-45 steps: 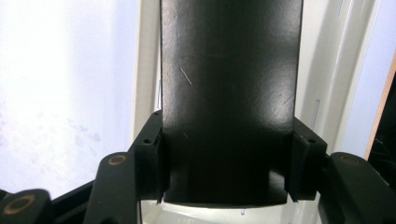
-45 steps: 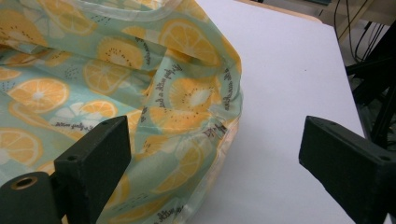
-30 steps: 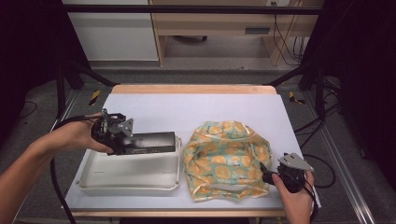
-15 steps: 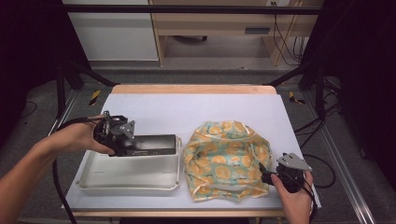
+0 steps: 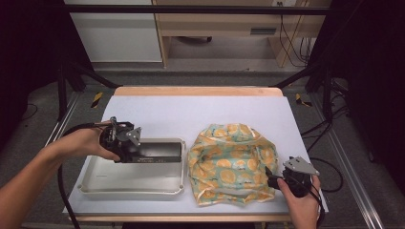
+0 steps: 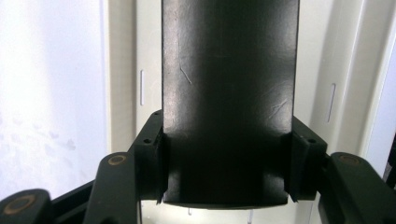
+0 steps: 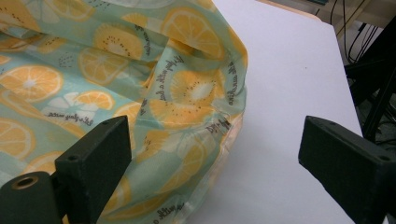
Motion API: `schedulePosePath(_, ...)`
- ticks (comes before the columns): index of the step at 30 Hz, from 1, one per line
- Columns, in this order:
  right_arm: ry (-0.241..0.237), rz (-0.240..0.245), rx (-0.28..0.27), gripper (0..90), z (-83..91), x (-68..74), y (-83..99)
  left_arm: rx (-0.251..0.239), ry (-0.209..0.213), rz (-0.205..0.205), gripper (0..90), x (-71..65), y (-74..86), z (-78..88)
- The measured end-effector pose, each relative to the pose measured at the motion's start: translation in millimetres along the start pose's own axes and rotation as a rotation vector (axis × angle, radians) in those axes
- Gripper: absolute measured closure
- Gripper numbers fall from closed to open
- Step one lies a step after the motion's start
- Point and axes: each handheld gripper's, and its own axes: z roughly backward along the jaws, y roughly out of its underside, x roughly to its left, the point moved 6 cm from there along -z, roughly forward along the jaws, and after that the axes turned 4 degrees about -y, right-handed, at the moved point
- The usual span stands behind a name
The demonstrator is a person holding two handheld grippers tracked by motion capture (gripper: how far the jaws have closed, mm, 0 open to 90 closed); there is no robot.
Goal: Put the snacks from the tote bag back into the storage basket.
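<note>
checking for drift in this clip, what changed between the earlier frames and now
The left gripper, shut on the black box, shifted slightly toward the person's side, carrying the box a little further over the white tray. Nothing was picked up or let go. The right gripper kept its place, jaws open at the edge of the orange-print cloth, which lies unchanged, as does the tray.

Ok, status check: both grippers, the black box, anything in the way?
Left gripper shut on black box, held over white tray. Right gripper open at edge of orange-print cloth. Nothing blocking the tray.
</note>
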Motion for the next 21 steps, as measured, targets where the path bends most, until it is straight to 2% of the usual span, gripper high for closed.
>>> schedulePosePath(5, 0.001, 0.005, -0.004, 9.9, 0.6, -0.6, -0.1, -0.011, 0.01, 0.002, 43.2, -1.7, 0.3, -4.3)
schedulePosePath(9, 0.0, 0.002, -0.002, 9.9, 0.4, -0.3, 0.0, -0.01, 0.011, -0.015, 43.2, -2.8, 2.5, -7.9)
schedulePosePath(10, 0.001, 0.002, -0.002, 9.9, 0.5, -0.3, 0.0, -0.009, 0.018, -0.004, 43.2, -4.2, 3.1, -8.4)
schedulePosePath(15, 0.0, 0.002, 0.0, 10.0, 0.5, 0.0, 0.3, -0.017, 0.015, -0.019, 43.3, -4.6, 3.6, -11.3)
schedulePosePath(21, -0.001, 0.002, -0.001, 10.0, 0.6, -0.1, 0.4, -0.021, 0.03, -0.012, 43.2, -7.3, 2.6, -15.5)
